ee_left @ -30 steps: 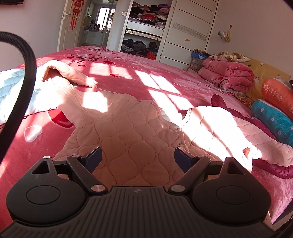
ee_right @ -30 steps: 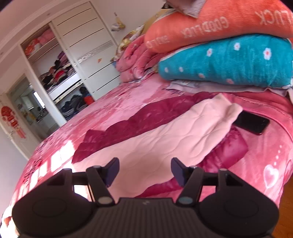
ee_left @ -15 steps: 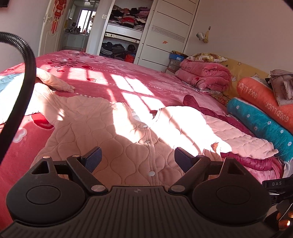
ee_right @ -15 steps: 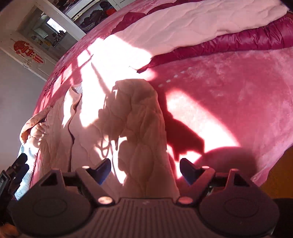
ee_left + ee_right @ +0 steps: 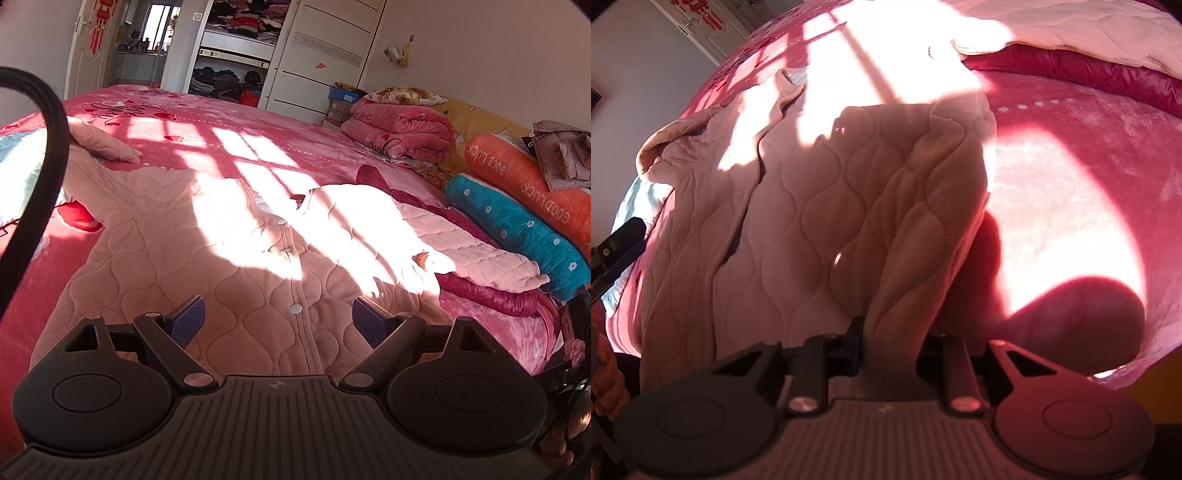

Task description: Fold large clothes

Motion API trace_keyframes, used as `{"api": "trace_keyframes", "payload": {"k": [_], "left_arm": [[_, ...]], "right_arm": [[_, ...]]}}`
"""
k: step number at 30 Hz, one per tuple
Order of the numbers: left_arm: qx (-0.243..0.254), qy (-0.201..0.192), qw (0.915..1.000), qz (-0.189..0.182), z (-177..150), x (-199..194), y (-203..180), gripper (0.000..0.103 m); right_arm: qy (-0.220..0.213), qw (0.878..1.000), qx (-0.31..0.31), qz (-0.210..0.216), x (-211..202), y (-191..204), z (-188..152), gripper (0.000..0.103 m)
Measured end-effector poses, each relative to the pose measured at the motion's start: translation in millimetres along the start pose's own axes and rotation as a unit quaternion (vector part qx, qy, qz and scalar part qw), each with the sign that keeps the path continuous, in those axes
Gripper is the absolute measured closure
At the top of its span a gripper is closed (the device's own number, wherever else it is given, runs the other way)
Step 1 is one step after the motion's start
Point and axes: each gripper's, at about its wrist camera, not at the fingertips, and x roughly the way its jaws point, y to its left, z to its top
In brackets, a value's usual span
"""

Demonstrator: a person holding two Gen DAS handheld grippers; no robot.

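Note:
A pink quilted snap-front jacket [image 5: 236, 266] lies spread open-side up on the red bed [image 5: 229, 147], one sleeve stretched to the far left. My left gripper [image 5: 279, 319] hovers open over the jacket's near hem, with the snap placket between its blue pads and nothing pinched. In the right wrist view the jacket [image 5: 820, 206] fills the middle. My right gripper [image 5: 892, 332] is closing on a raised fold at the jacket's right edge, and the fabric is squeezed between its fingers.
A pale pink quilted garment [image 5: 476, 254] lies on a maroon one [image 5: 491, 295] at the right. Teal [image 5: 517, 229] and orange [image 5: 524, 184] bolsters and a folded quilt [image 5: 399, 129] line the headboard side. A black cable [image 5: 48, 177] crosses the left. The bed's edge [image 5: 1126, 365] lies close on the right.
My right gripper swung down from the garment pile to the jacket's right edge and closed on a fold of it. The left gripper drifted slightly and stayed open.

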Motion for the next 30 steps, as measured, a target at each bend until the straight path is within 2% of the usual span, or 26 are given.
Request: {"api": "trace_keyframes", "payload": {"k": [3,6,9,11,12,14,17,20,21,24,26,27,29,30], "left_arm": [[0.004,0.008,1.0000,0.004,-4,3,2,0.000],[0.002,0.011,0.9999,0.009,-5,3,4,0.000],[-0.005,0.013,0.9999,0.004,-4,3,6,0.000],[-0.008,0.015,0.9998,-0.002,-3,3,5,0.000],[-0.008,0.017,0.9998,-0.006,-3,3,6,0.000],[-0.003,0.022,0.9997,-0.013,-4,5,4,0.000],[0.010,0.043,0.9989,-0.015,-11,11,1,0.000],[0.026,0.053,0.9982,-0.012,-12,15,-2,0.000],[0.028,0.052,0.9982,-0.010,-11,15,-3,0.000],[0.011,0.041,0.9991,-0.005,-7,12,4,0.000],[-0.004,0.032,0.9995,0.000,-3,8,13,0.000],[-0.012,0.026,0.9996,0.007,0,6,18,0.000],[-0.025,0.013,0.9993,0.024,7,3,26,0.000],[-0.031,0.008,0.9989,0.035,11,2,29,0.000]], "right_arm": [[-0.016,0.999,-0.005,0.040,-16,7,-6,0.088],[-0.045,0.994,0.024,0.100,-41,7,-9,0.089],[-0.080,0.977,0.088,0.176,-71,-7,-12,0.090],[-0.098,0.966,0.118,0.206,-85,-15,-14,0.090],[-0.103,0.965,0.126,0.205,-90,-16,-14,0.090],[-0.102,0.969,0.127,0.184,-90,-18,-18,0.090],[-0.058,0.983,0.131,0.119,-73,-14,-15,0.083],[-0.052,0.993,0.099,0.045,-72,-3,-14,0.064],[-0.054,0.994,0.092,0.026,-73,-3,-16,0.060],[-0.088,0.993,0.080,-0.005,-84,-2,-16,0.056],[-0.118,0.989,0.082,-0.030,-94,-3,-13,0.046],[-0.138,0.986,0.079,-0.044,-102,-1,-9,0.045],[-0.172,0.981,0.072,-0.048,-112,2,-2,0.039],[-0.190,0.978,0.071,-0.042,-117,4,2,0.031]]}}
